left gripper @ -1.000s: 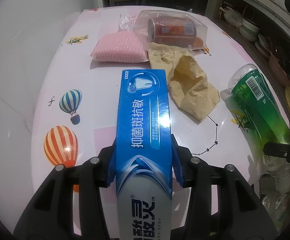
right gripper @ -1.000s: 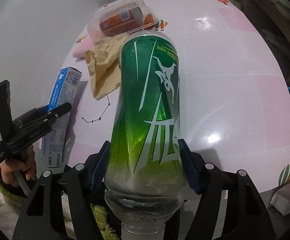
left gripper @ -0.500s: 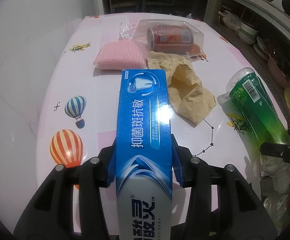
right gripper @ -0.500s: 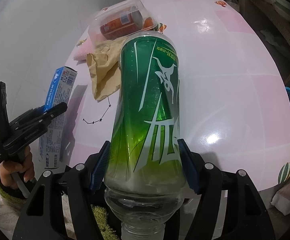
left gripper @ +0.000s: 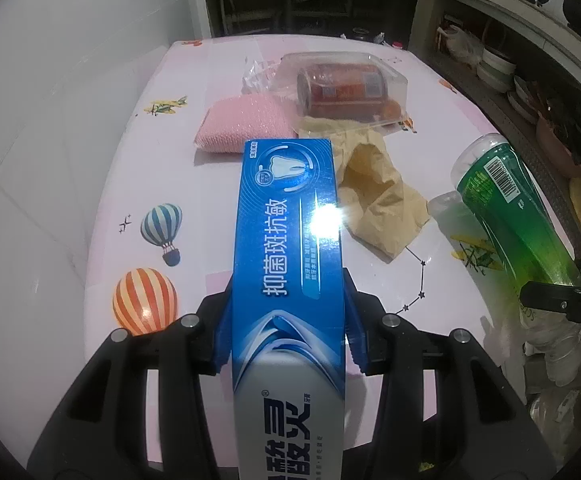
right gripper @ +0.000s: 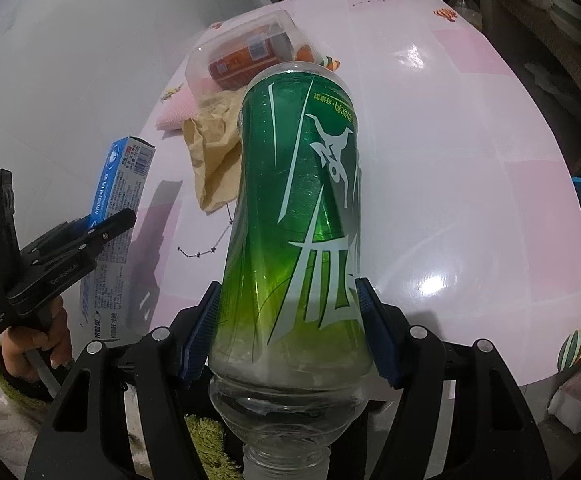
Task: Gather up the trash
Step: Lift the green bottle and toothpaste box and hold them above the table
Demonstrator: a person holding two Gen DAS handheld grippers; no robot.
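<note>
Now left claw (left gripper: pixel 288 326) grips toothpaste box (left gripper: pixel 288 248); right claw (right gripper: pixel 288 330) grips green bottle (right gripper: pixel 298 216)

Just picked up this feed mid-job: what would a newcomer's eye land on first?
Each tool grips a piece of trash above the pink table: the left tool is clamped on a blue toothpaste box, the right tool on a green plastic bottle. Behind them lie a crumpled paper bag, a pink sponge and a clear container holding a can.
</note>
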